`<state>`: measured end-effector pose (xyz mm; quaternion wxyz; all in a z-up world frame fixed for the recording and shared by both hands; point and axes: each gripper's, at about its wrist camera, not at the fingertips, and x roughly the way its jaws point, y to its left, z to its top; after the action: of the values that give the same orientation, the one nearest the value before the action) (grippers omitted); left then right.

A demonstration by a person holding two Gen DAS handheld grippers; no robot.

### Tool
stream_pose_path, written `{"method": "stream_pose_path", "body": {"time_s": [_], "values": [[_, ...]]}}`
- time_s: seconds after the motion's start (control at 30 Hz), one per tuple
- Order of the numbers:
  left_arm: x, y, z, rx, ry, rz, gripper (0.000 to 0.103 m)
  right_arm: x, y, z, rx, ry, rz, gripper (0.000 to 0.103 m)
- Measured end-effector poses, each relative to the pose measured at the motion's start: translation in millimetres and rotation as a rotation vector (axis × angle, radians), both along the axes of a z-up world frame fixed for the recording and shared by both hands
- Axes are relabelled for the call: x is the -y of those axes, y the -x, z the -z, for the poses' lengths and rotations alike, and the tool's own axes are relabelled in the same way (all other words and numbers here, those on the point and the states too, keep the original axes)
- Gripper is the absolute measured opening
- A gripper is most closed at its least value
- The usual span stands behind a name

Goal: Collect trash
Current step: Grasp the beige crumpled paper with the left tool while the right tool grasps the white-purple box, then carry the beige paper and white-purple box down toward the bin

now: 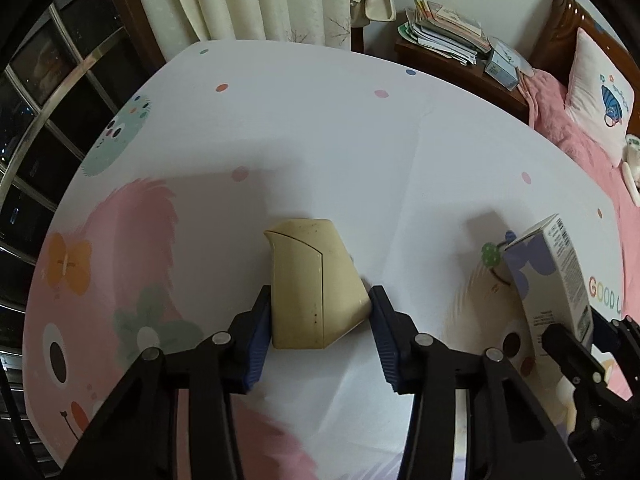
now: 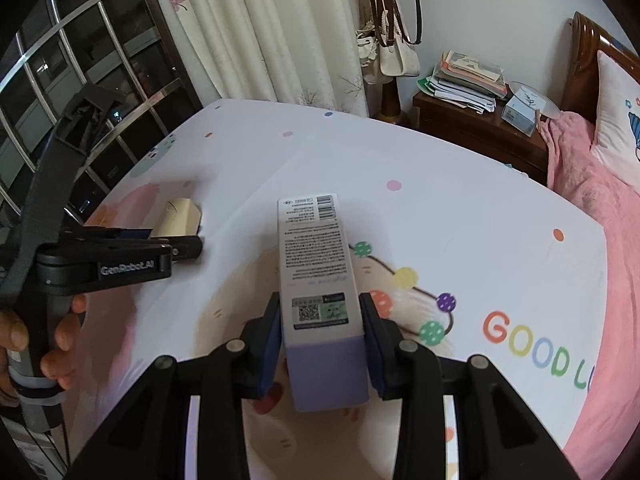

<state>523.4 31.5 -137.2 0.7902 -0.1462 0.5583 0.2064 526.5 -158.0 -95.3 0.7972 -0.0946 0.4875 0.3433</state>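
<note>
My left gripper is shut on a beige flattened paper carton and holds it just over the patterned bed sheet. In the right wrist view the left gripper and its carton show at the left. My right gripper is shut on a tall white and lilac box with printed text and a QR label, held above the sheet. That box also shows in the left wrist view, with the right gripper's fingers below it.
A wooden nightstand with stacked papers and a tissue box stands at the back right. A pink blanket and pillow lie right. Curtains and a barred window are behind.
</note>
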Motion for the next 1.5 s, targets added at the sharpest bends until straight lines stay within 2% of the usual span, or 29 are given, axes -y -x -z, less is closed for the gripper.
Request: {"method": "stream_pose_path", "body": {"time_s": [0.17, 0.47, 0.67, 0.9, 1.17, 1.37, 1.5], "values": [[2, 16, -12, 0.024, 0.001, 0.039, 0.045, -2, 17, -13, 0.006, -0.02, -0.002, 0.036], [-4, 85, -67, 0.097, 0.074, 0.109, 0.045, -7, 70, -49, -0.009, -0.073, 0.052, 0.036], [-7, 147, -114, 0.159, 0.105, 0.215, 0.045, -18, 137, -90, 0.017, -0.112, 0.105, 0.036], [-22, 241, -154, 0.22, 0.156, 0.383, 0.045, -34, 245, -131, 0.06, -0.146, 0.234, 0.036], [-31, 338, -162, 0.229, 0.174, 0.56, 0.045, -53, 370, -135, 0.048, -0.159, 0.382, 0.036], [-26, 400, -152, 0.184, 0.182, 0.661, 0.045, -64, 444, -115, -0.026, -0.12, 0.427, 0.036], [-16, 436, -136, 0.148, 0.172, 0.737, 0.045, -65, 476, -98, -0.087, -0.09, 0.449, 0.036]]}}
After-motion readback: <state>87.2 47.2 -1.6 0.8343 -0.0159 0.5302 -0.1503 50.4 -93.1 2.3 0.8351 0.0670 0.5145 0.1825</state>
